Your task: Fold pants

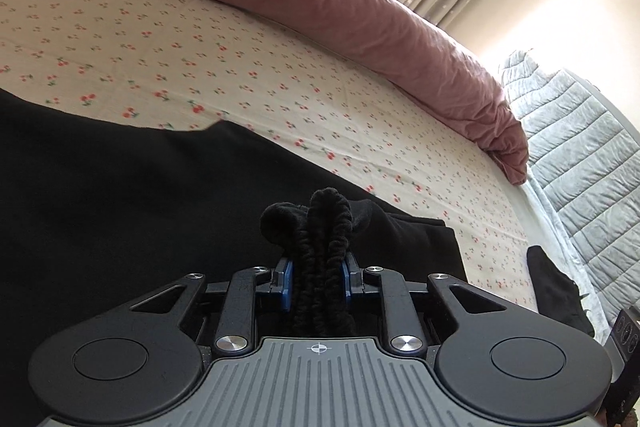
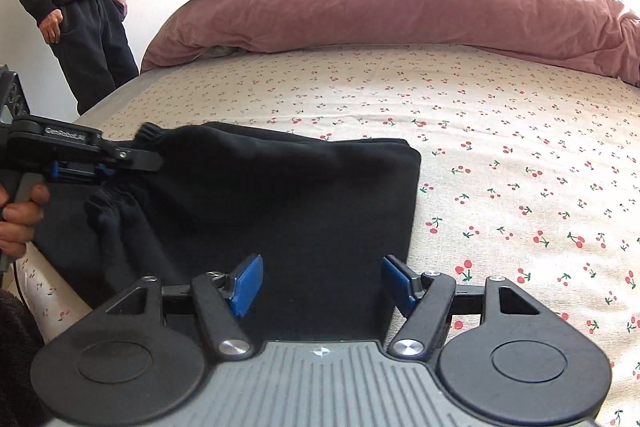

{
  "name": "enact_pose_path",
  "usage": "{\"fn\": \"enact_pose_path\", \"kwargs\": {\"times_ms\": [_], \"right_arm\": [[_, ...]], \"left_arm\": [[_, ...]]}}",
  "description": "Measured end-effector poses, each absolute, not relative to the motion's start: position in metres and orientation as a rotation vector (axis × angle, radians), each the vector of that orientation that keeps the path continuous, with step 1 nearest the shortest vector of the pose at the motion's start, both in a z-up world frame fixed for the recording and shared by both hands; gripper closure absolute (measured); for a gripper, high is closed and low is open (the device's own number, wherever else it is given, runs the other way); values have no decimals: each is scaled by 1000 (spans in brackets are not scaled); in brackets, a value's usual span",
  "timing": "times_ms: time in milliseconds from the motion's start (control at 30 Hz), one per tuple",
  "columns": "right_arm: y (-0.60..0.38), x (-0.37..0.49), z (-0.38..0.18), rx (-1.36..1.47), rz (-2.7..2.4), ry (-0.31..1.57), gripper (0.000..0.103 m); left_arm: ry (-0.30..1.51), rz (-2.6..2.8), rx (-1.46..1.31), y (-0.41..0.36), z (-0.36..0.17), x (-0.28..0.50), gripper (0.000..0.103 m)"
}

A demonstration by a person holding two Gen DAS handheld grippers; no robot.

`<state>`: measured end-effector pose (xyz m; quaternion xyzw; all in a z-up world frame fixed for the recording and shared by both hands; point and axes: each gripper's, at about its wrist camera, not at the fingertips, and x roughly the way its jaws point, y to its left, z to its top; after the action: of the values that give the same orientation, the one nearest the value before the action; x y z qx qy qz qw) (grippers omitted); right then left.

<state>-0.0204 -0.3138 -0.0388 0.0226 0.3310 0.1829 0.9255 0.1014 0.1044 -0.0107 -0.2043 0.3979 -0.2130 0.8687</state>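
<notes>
A: Folding is under way. The left gripper (image 1: pixel 318 281) is clamped on the ribbed waistband (image 1: pixel 320 227) of the black pants (image 2: pixel 280 187), which lie part-folded on the cherry-print sheet (image 2: pixel 500 147).

B: And the right gripper (image 2: pixel 322 285)?

A: Jaws apart over the fabric, gripping nothing. Next, likely: carry the waistband across and align the edges.

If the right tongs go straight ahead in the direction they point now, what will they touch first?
Most likely the folded black pants: the open right tongs point down at the fabric lying just beyond the blue pads. Depth is hard to judge, but nothing else lies between.
</notes>
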Motion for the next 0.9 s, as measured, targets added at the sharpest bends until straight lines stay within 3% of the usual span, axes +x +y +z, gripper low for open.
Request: {"fn": "enact_pose_path", "kwargs": {"times_ms": [433,900], "right_arm": [[-268,-4,-45,8,458,714,34],[-242,17,-51,10,489,737,32]], "left_arm": [[801,-263,-492,212,-8,101,83],[778,-47,-315,240,-17,101,80]]}}
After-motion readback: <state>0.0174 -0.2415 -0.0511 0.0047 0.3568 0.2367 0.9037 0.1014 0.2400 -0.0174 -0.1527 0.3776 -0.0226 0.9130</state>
